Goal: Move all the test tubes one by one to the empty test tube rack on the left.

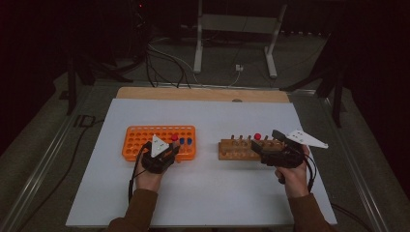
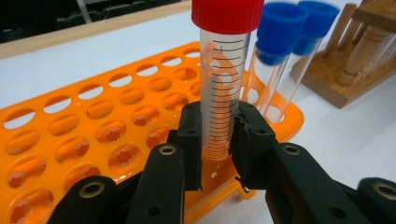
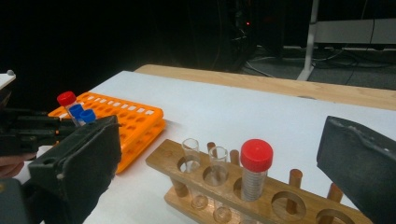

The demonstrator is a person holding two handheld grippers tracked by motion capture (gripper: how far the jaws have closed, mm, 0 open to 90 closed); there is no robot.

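At the left, the left gripper [image 2: 219,144] is clamping its jaws on a red-capped tube [image 2: 223,79] standing over the orange rack [image 2: 93,135]. Further right, the right gripper [image 3: 219,163] is hovering wide-jawed by the wooden rack [image 3: 275,200].

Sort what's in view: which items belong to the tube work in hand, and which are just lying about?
In the job:
- red-capped tube, clamped upright in the left tool over the orange rack
- wooden rack, with the open right tool at it
- second red-capped tube in the wooden rack

Lying about:
- two blue-capped tubes standing in the orange rack
- empty glass tubes
- floor cables
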